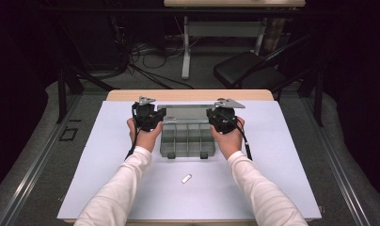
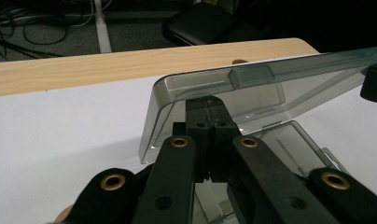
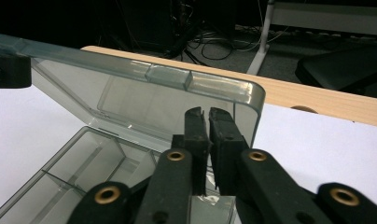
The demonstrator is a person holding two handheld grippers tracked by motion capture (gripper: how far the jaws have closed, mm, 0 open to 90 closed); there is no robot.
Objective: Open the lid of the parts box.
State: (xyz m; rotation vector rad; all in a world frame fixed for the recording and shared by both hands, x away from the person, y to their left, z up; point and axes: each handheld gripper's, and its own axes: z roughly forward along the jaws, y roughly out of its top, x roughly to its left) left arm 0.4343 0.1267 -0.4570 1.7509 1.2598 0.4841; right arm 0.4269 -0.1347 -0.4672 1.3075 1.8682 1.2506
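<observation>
We have both hand-held grippers on the lid of a clear grey compartment box (image 1: 187,140) that sits mid-worktop (image 1: 94,160) on the white mat.

Left hand-held gripper (image 2: 207,116): jaws pressed together, apparently pinching the lid (image 2: 214,91) wall near its left end. We see the jaw tips through the plastic, so they sit behind or under the lid edge. A pinch is likely, but the contact itself is partly hidden.

Right hand-held gripper (image 3: 209,123): jaws nearly together with a thin gap, tips just at the lid's right corner. We cannot tell whether plastic is between them or whether they merely rest against it.

The lid is part-way open, tilted up and back from the tray. The hinge runs along the far side. The lid's long axis lies left-right across the worktop, same as the box. A latch tab (image 3: 168,76) shows on the lid's free edge.

Key relation: one gripper at each end of the lid's long axis, both reaching from the near side, with the hinge line beyond them. Any swing of the lid goes about that far edge, so both hands have to move together or the lid twists.

Tray compartments (image 3: 91,158) look empty. A small white object (image 1: 186,178), maybe a USB stick, lies on the mat near us, well apart from the box, about midway between the forearms. Neither hand is clearly nearer.
</observation>
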